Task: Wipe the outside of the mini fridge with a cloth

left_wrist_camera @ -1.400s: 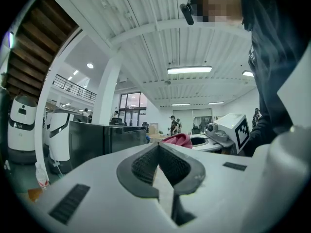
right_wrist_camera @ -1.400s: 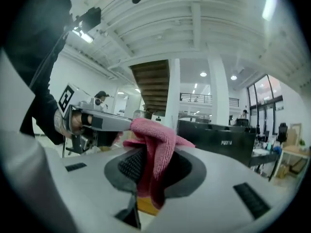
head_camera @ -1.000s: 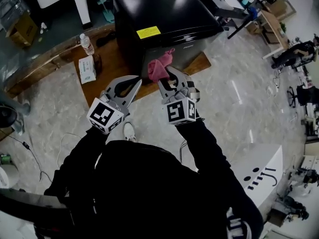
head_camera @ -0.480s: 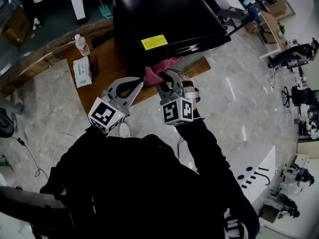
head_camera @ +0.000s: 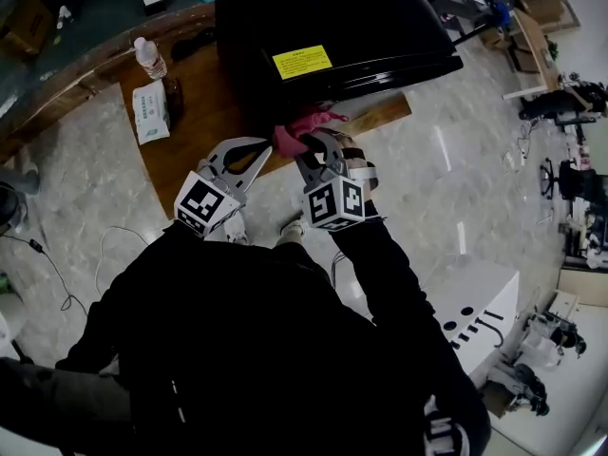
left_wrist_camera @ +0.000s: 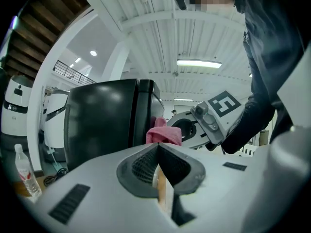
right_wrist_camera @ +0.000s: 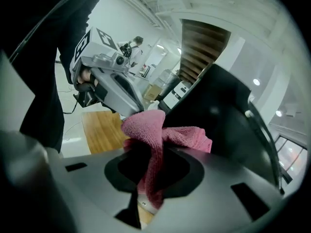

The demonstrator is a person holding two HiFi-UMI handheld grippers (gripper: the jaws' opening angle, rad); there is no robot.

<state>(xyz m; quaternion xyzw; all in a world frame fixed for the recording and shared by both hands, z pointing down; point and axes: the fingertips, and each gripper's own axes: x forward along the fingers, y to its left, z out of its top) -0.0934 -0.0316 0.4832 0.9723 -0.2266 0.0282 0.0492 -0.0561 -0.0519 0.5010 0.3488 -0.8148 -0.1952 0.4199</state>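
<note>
Above the board's [head_camera: 204, 131] near edge, right tool [head_camera: 310, 146] pinches cloth [head_camera: 306, 124]; press flat across fridge [head_camera: 332, 17] front. Left tool [head_camera: 262, 148] pressed together.

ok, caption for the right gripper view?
Right tool shut on a pink cloth beside the black mini fridge.

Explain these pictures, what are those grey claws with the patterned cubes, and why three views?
A person holds a hand-held gripper in each hand; the cubes are part of them. The head view looks down from a camera on the person's head; the other two cameras ride on the grippers, looking along their jaws. The right hand-held gripper is clamped on a pink cloth by the mini fridge's front. The left hand-held gripper is shut, empty. The fridge stands on a wooden board, with a water bottle and white packet beside it.
</note>
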